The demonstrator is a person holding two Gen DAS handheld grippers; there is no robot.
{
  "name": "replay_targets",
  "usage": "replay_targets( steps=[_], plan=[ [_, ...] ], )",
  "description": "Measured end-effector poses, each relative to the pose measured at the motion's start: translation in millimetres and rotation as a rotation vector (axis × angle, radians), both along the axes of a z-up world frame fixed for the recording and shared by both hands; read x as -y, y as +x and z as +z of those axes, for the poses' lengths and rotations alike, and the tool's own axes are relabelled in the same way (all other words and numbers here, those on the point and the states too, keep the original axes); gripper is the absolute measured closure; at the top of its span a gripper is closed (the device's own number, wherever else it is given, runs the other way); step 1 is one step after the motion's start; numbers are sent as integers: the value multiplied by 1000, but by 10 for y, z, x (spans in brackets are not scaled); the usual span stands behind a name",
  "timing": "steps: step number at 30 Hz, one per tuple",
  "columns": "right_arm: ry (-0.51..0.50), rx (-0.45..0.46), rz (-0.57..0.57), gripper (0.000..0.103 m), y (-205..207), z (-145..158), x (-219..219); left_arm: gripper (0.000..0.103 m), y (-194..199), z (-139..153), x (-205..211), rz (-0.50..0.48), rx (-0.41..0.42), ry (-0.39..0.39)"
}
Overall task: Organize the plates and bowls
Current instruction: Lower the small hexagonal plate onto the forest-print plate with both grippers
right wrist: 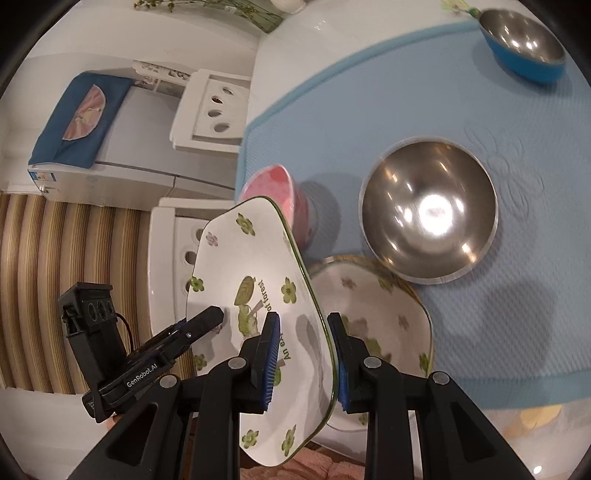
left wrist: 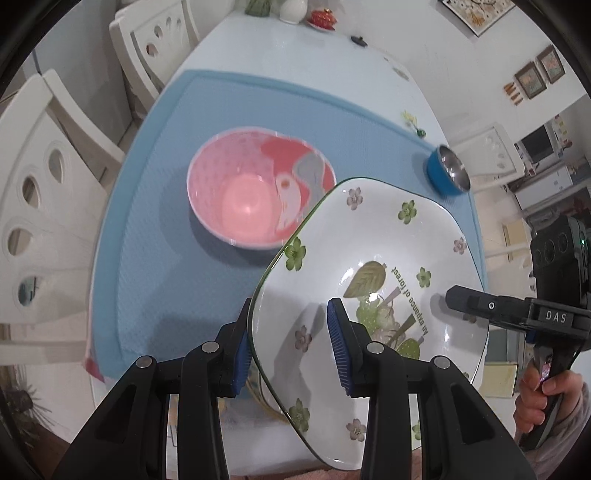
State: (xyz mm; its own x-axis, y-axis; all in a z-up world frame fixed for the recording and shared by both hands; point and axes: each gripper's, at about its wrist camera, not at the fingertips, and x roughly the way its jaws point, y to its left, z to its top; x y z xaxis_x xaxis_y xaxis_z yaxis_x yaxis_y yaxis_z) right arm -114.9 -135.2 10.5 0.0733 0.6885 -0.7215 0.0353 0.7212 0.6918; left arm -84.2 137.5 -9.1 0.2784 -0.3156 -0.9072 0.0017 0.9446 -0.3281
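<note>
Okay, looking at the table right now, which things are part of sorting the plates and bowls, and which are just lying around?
Part of the job:
floral plate held by both tongs
second floral plate
pink bowl
steel bowl
blue bowl

Just lying about:
blue mat
white chairs
red ornament

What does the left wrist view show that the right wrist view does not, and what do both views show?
Only the left wrist view: the inside of the pink ceramic bowl and a hand gripping the right handle. Only the right wrist view: a large steel bowl and a second flowered plate lying on the blue mat. Both: the white square plate with green flowers, held tilted at opposite rims by the left claw and the right claw, and a small blue bowl with steel lining.
</note>
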Motion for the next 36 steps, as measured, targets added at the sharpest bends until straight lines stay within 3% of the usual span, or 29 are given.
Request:
replay_targets(
  steps=[6, 22, 30, 36],
  plan=[
    [-22, -33, 4, 77, -211, -231, 67, 69, -165, -232, 56, -36, -55, -23],
    [-67, -158, 19, 77, -423, -861, 53, 69, -236, -702, 216, -92, -154, 41],
    [-74, -174, 25, 77, -354, -946, 5, 69, -136, -834, 286, -80, -213, 104],
    [-85, -174, 17, 77, -271, -941, 46, 68, -43, -905, 347, -67, -243, 92]
  ],
)
